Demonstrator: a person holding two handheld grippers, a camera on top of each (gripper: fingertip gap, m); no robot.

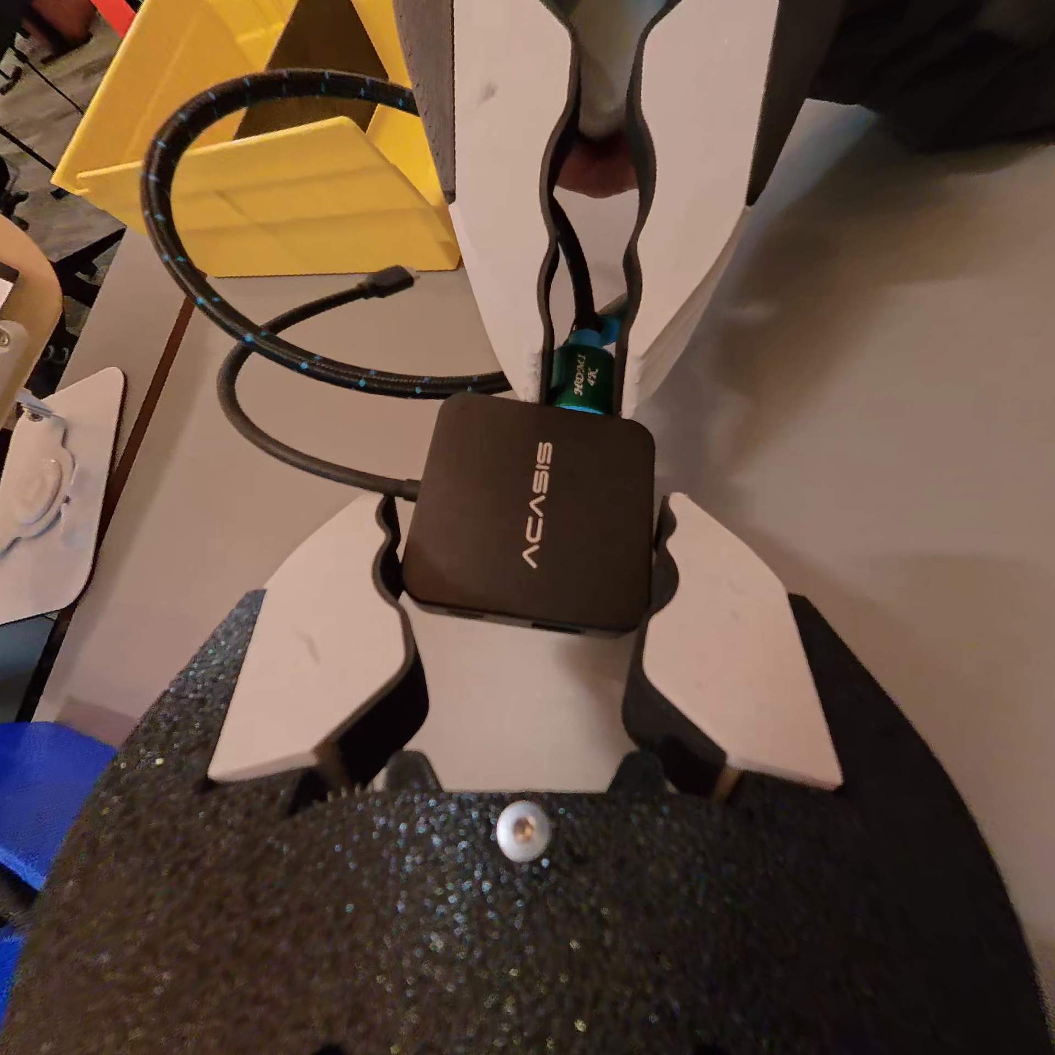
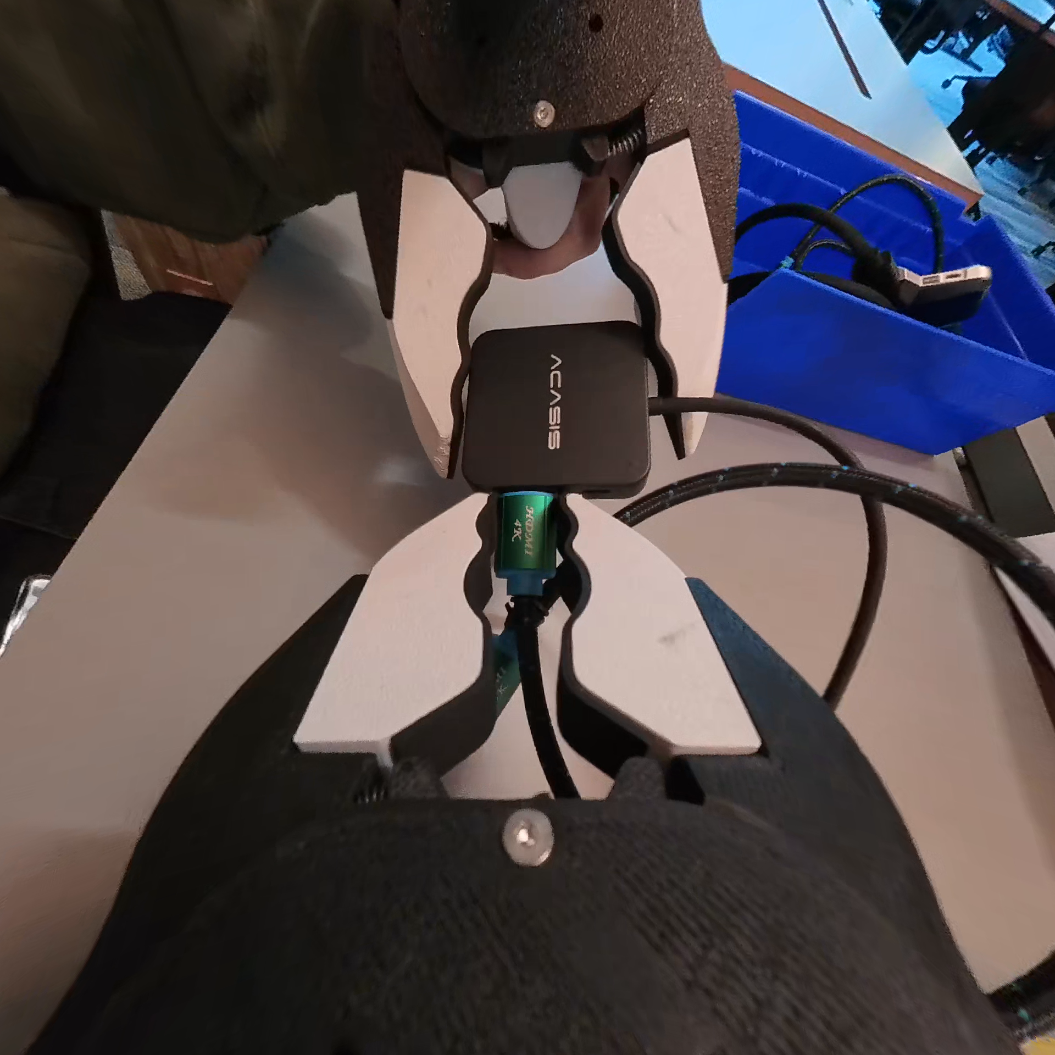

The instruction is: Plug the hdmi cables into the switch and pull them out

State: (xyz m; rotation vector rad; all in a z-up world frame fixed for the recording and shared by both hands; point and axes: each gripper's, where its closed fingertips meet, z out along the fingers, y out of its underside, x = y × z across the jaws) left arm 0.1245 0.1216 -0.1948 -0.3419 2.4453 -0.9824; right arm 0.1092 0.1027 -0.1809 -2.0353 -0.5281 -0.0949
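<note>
The black square switch (image 1: 528,528) was chosen as the landmark; it lay flat on the pale table (image 1: 856,456) and was held between the two white fingers of the left gripper (image 1: 528,548), which were clenched against its two opposite side edges. On the side of the switch away from the left gripper, the green metal plug (image 2: 524,539) of the braided HDMI cable (image 2: 856,485) was seen at a port, and its front end seemed to be already inside, although the depth of the insertion could not be judged. The plug was grasped by the right gripper (image 2: 525,542), whose fingers were closed on the flanks of the green shell. From the plug the braided cable was led back between these fingers, and it made a wide loop over the table beside the switch. A thinner black lead (image 1: 274,411) was also seen, going out from one side wall of the switch and ending in a small free connector (image 1: 391,280). Beyond the switch a yellow bin (image 1: 257,188) was standing, and in the right wrist view a blue bin (image 2: 885,354) with other cables was placed beside it. The switch was judged to be light and smooth, so it would slide easily if it was not clamped. The plug shell was judged stiff and a good place for holding, while the braided cable was judged springy and should not be pulled directly.
</note>
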